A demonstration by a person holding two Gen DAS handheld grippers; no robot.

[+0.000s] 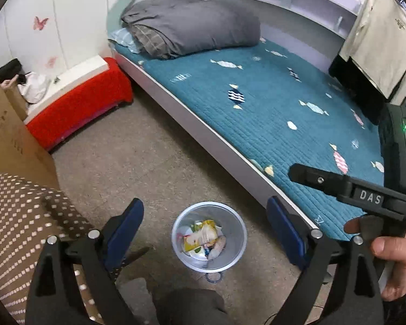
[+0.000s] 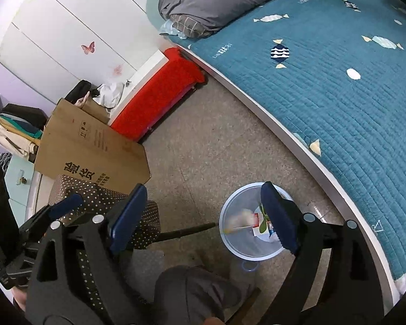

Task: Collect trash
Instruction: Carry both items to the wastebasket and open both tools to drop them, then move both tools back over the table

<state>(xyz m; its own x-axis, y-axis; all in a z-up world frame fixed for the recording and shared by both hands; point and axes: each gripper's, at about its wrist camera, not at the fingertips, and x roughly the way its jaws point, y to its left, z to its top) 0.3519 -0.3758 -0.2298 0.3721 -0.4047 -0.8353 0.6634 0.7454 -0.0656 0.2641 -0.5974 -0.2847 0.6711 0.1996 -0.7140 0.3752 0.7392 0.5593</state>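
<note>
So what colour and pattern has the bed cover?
The bed cover is teal with candy shapes, clearest in the right wrist view.

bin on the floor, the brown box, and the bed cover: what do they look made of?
Bin: looks like thin translucent plastic, pale blue-grey; the wrappers inside show faintly through its wall in the right wrist view. Could be frosted.
Brown box: corrugated cardboard, matte, with printed black characters and a folded flap.
Bed cover: quilted fabric, teal, with stitched ribs and a candy print.

bin (image 1: 209, 237) sitting on floor (image 1: 154, 157) beside bed edge | wrappers (image 1: 201, 237) lying in bin | folded quilt (image 1: 192, 25) resting at bed (image 1: 270, 100) far end | cardboard box (image 2: 92, 146) standing left of bin
</note>
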